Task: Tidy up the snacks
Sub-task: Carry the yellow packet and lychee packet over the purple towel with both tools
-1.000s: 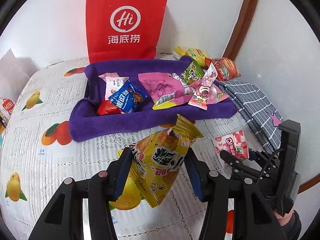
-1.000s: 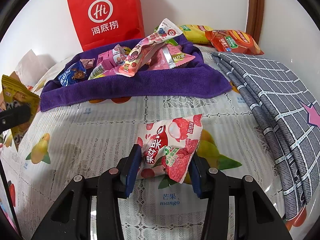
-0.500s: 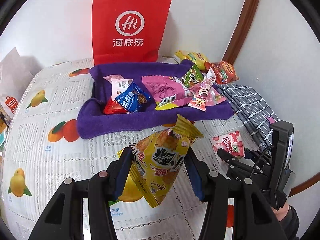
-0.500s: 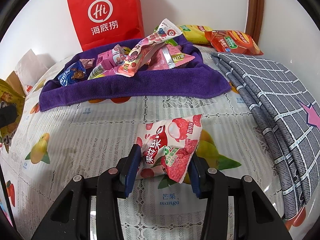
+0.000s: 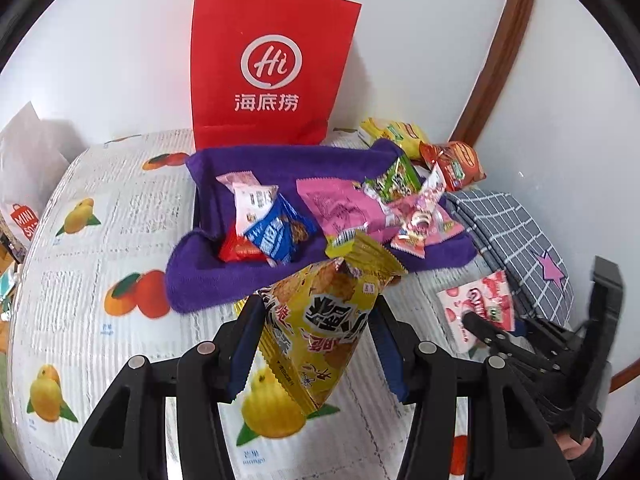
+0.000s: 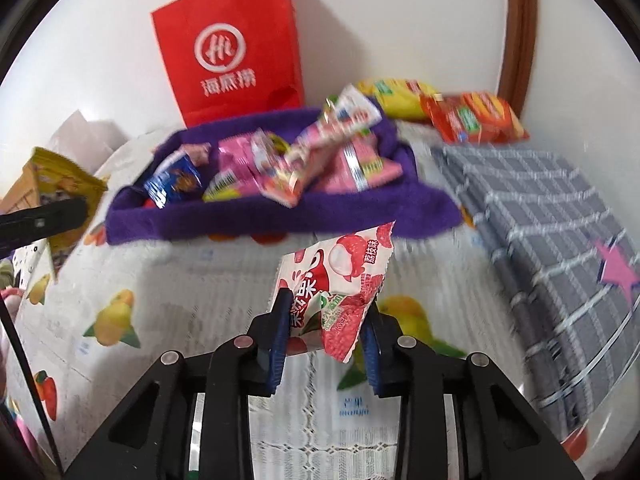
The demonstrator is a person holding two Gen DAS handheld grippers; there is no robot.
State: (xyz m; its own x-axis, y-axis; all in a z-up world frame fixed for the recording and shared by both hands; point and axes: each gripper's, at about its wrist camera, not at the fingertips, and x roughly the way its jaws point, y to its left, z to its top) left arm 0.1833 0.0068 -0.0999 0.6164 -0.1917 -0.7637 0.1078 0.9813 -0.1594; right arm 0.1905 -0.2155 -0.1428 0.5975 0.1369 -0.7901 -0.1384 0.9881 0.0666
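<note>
Left gripper (image 5: pixel 316 344): held low over the table, pointing at the far wall; jaws closed on a yellow bag (image 5: pixel 320 320), which stands tilted between the blue pads and clear of the table.
Left fingers (image 5: pixel 246 344): black, blue-padded, pressing the bag's two sides.
Right gripper (image 6: pixel 326 328): off to the right of the left one, also aimed forward; jaws clamped on a pink packet (image 6: pixel 336 280), raised off the table.
Right fingers (image 6: pixel 280 328): pads pinch the packet's lower half.
Right gripper in the left view (image 5: pixel 486 330): dark, low at the right edge, tips on the packet.
Hand: only a sliver shows there.
</note>
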